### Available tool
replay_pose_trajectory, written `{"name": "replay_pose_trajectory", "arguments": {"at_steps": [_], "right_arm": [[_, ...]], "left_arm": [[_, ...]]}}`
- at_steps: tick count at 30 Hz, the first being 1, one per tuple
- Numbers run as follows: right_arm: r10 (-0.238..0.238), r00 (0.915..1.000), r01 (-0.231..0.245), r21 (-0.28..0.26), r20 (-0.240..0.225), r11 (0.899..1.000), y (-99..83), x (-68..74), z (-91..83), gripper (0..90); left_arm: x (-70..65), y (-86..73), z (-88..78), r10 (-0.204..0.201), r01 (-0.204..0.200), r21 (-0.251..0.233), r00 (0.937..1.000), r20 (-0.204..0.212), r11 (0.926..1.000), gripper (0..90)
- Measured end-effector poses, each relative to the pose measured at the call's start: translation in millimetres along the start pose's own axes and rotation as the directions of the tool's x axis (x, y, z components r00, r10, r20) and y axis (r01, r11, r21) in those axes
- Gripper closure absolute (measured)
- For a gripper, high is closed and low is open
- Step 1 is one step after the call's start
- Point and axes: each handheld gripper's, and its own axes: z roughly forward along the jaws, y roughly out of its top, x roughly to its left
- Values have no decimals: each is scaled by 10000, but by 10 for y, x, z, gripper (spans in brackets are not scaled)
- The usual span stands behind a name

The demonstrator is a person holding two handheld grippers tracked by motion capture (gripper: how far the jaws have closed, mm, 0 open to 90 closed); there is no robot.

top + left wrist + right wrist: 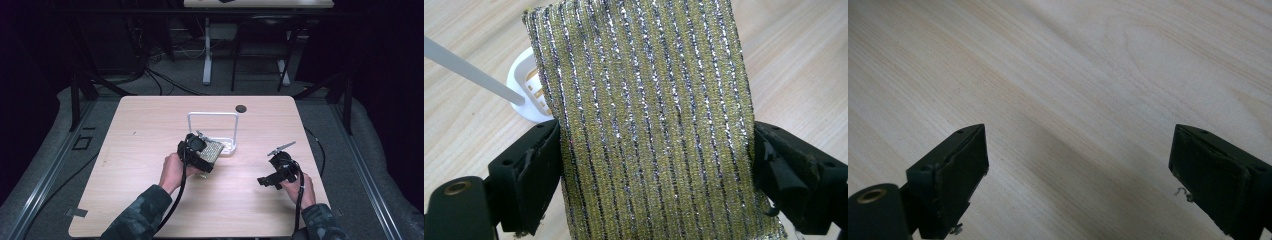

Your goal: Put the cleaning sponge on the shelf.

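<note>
A glittery yellow-green scouring pad (649, 120) with silver stripes stands upright between the jaws of my left gripper (656, 170), both pads pressing its side edges. In the high view the left gripper (202, 155) holds the pad (214, 151) just left of a white wire rack (212, 114), near the rack's base. That base (526, 95) and one white rod (469, 70) show behind the pad. My right gripper (266, 182) rests low at the right front of the table. Its jaws (1078, 175) stand wide open over bare wood with nothing between them.
The light wooden table (150, 130) has a small black round cap (241, 108) near its far edge, behind the rack. Beyond the table are dark floor, cables and the legs of another desk (206, 60).
</note>
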Motion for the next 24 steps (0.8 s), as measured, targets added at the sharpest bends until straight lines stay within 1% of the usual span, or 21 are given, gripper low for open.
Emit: {"name": "replay_pose_trajectory", "arguments": {"at_steps": [1,2,6,8,9,10,11,12,15,16,18,22,24], "right_arm": [[-10,10000,10,-42,3,10000,-4,-1,-1,83],[56,10000,-56,-17,2,10000,-5,0,-7,83],[36,10000,-36,-109,-5,9999,-12,-12,-18,83],[89,10000,-89,-96,-31,9999,-11,-2,-18,83],[40,10000,-40,-1,0,10000,-8,1,-20,83],[56,10000,-56,25,-63,10000,-5,9,-18,83],[-79,10000,79,-31,7,10000,-6,4,-7,83],[-84,10000,84,58,3,9999,-2,8,-12,83],[-72,10000,72,11,-4,10000,-4,11,-21,83],[-40,10000,40,-53,-6,10000,-6,11,-21,83],[12,10000,-12,-114,-30,9999,-8,10,-18,82],[-60,10000,60,-4,3,10000,-6,13,-24,83],[-55,10000,55,-42,13,10000,-6,16,-22,83]], "left_arm": [[1,10,20,-86,86,-21,10000,-11,10000,118],[-2,17,26,-104,104,-29,9999,-48,9999,118],[-4,37,39,-124,122,-83,9998,-146,9999,118],[4,67,43,-239,237,-172,9996,-147,9996,118],[3,76,46,-274,271,-184,9995,-158,9995,118],[2,82,49,-339,335,-219,9993,-185,9992,118],[2,82,49,-339,335,-219,9993,-185,9992,118],[3,95,60,-434,428,-222,9988,-244,9988,117],[8,110,72,-547,541,-218,9980,-327,9983,118],[9,111,71,-613,601,-308,9973,-395,9977,118],[20,117,72,-687,675,-332,9969,-374,9972,119],[34,143,83,-725,711,-324,9963,-454,9969,119],[32,166,88,-751,736,-358,9961,-454,9966,119]]}}
